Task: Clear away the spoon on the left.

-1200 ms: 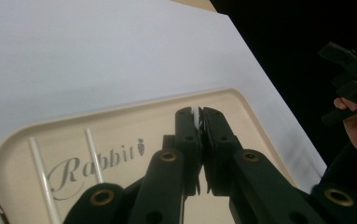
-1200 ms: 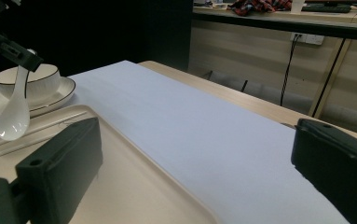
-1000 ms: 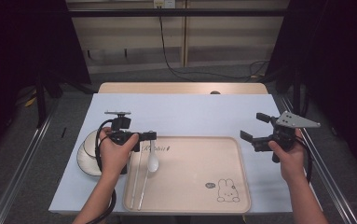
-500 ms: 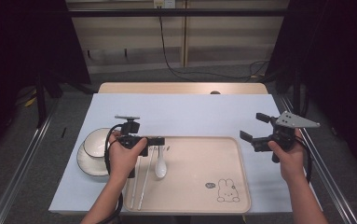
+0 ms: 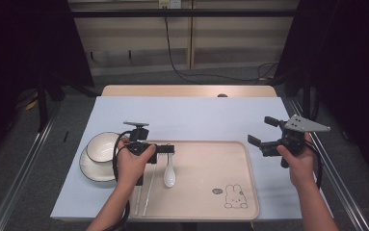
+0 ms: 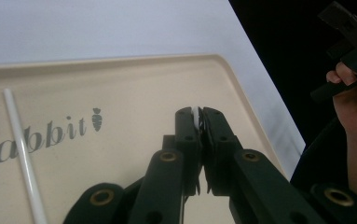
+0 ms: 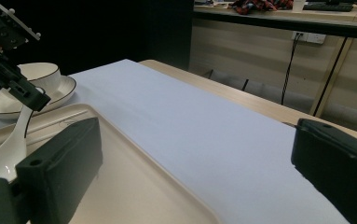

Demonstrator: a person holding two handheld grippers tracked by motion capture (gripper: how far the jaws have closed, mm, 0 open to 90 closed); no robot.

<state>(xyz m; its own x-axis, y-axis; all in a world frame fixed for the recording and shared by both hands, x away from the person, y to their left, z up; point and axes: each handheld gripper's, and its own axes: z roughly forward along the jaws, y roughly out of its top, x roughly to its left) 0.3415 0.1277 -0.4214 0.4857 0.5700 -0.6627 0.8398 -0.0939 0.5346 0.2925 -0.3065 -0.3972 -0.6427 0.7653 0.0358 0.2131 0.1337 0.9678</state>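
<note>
Tools first, as seen in the high view: my left tool sits over the tray's left part, near its far edge, jaws closed on the handle of a white spoon. The spoon's bowl rests on the tray surface, the handle rising to the jaws. Two white chopsticks lie on the tray along its left edge, just beside the spoon and apart from it. A white bowl stands on a plate on the table, off the tray's left edge. My right tool is above the table beyond the tray's right edge, jaws wide apart, nothing between them.

Left tool view: my two black jaws are pressed nearly together, with a thin white strip of the spoon's handle clamped at their tips. Below lies the tray with its printed lettering, and one chopstick at the left.

Right tool view: my jaws stand far apart at either side, holding nothing. Farther off, the left tool grips the spoon, its bowl down on the tray; the bowl and plate sit behind it.
</note>
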